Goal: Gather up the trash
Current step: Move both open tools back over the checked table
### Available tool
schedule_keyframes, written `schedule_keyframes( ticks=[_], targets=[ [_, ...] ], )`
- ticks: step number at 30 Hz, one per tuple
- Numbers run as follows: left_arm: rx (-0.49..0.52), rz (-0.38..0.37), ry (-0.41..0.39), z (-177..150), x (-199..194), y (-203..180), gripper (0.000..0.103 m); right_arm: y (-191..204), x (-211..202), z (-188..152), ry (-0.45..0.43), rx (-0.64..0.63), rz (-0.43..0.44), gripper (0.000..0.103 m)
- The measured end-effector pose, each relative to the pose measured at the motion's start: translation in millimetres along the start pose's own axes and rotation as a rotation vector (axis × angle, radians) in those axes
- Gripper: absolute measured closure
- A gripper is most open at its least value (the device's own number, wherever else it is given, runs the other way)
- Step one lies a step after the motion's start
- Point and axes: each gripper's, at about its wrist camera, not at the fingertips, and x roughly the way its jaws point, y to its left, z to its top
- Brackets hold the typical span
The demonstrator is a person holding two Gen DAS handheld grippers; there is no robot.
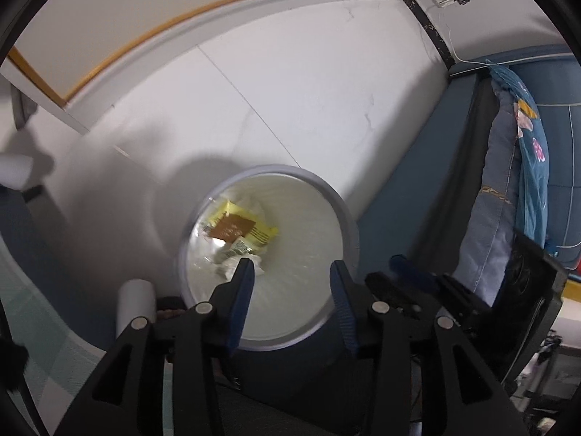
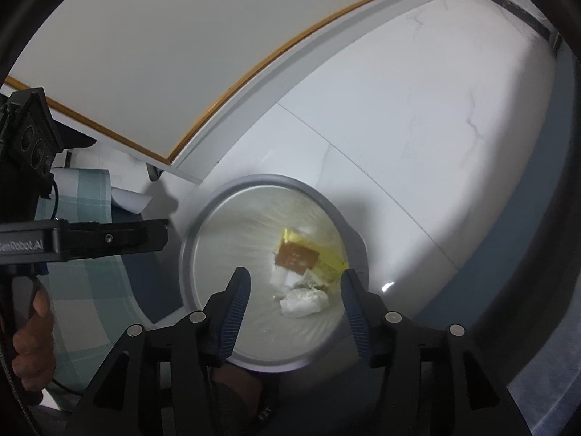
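Observation:
A round grey-rimmed trash bin (image 1: 346, 214) (image 2: 203, 214) with a clear liner stands on the white tile floor, and both grippers hang over its mouth. At its bottom lie a yellow-and-brown wrapper (image 1: 239, 226) (image 2: 301, 256) and crumpled white paper (image 1: 232, 267) (image 2: 303, 299). My left gripper (image 1: 290, 272) is open above the bin with nothing between its blue fingers (image 1: 241, 290). My right gripper (image 2: 294, 279) is open too, wider, and equally empty. In the right wrist view the left gripper's body (image 2: 83, 241) and the hand holding it (image 2: 31, 348) appear at the left.
A bed frame with blue bedding (image 1: 523, 167) runs along the right. A checked green cloth (image 2: 87, 254) lies left of the bin. White wardrobe doors with wooden trim (image 2: 181, 54) stand behind. A white tube (image 1: 134, 303) sits near the bin.

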Motion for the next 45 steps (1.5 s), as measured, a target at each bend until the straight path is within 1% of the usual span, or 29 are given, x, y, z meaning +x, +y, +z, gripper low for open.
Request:
schedule_keyframes(
  ticks=[2,4,5,6,8,12,14,17,18,19,21,23,26,27,28,29,30,31,33,37,38,40,42,45],
  targets=[
    [0.002,0.026,-0.024,-2,-6,0,0.064,0,-4,2,-0.01,0.01,-0.006,0.051],
    [-0.01,0.03,-0.049,-5,-13,2,0.063,1,-10,3,-0.021,0.012,-0.008,0.048],
    [-0.015,0.03,-0.062,-6,-17,3,0.06,3,-13,4,-0.025,0.009,-0.011,0.048],
    [-0.018,0.031,-0.08,-7,-22,4,0.056,5,-16,5,-0.027,-0.003,-0.016,0.048],
    [-0.015,0.041,-0.127,-12,-37,6,0.052,13,-26,7,-0.044,-0.041,-0.026,0.048],
    [-0.014,0.075,-0.22,-22,-71,9,0.051,31,-54,14,-0.118,-0.112,-0.032,0.047],
    [-0.044,0.113,-0.295,-30,-95,10,0.051,44,-71,20,-0.163,-0.134,-0.034,0.043],
    [-0.086,0.118,-0.444,-47,-141,7,0.05,69,-102,28,-0.246,-0.181,-0.016,0.042],
    [-0.088,0.126,-0.488,-52,-155,4,0.049,77,-110,30,-0.265,-0.195,-0.008,0.041],
    [-0.087,0.137,-0.536,-59,-169,0,0.046,87,-120,30,-0.293,-0.212,0.001,0.041],
    [-0.091,0.17,-0.622,-75,-198,-3,0.032,108,-141,31,-0.359,-0.252,0.014,0.041],
    [-0.094,0.195,-0.687,-87,-217,-4,0.03,131,-163,28,-0.425,-0.291,0.034,0.038],
    [-0.105,0.245,-0.777,-107,-247,-1,0.029,165,-191,20,-0.521,-0.35,0.069,0.033],
    [-0.117,0.278,-0.819,-118,-259,1,0.026,174,-200,17,-0.549,-0.369,0.078,0.031],
    [-0.131,0.304,-0.854,-125,-266,4,0.023,186,-208,13,-0.579,-0.389,0.089,0.027],
    [-0.15,0.331,-0.898,-136,-275,8,0.017,200,-218,8,-0.615,-0.405,0.103,0.024],
    [-0.163,0.35,-0.932,-145,-282,12,0.015,208,-223,5,-0.634,-0.411,0.11,0.019],
    [-0.177,0.373,-0.972,-156,-291,16,0.014,217,-228,1,-0.653,-0.418,0.12,0.017],
    [-0.202,0.415,-1.027,-172,-307,23,0.013,238,-237,-7,-0.679,-0.443,0.147,0.017],
    [-0.283,0.445,-1.136,-207,-338,44,0.007,286,-248,-31,-0.724,-0.55,0.175,0.016],
    [-0.297,0.461,-1.158,-215,-344,48,0.005,297,-251,-38,-0.745,-0.582,0.181,0.015],
    [-0.317,0.502,-1.203,-232,-361,53,0.003,317,-256,-51,-0.781,-0.63,0.201,0.007],
    [-0.337,0.52,-1.245,-250,-375,62,0.002,336,-263,-62,-0.806,-0.679,0.247,0.003],
    [-0.371,0.539,-1.284,-274,-390,77,0.002,363,-268,-79,-0.82,-0.741,0.296,0.002]
  ],
)
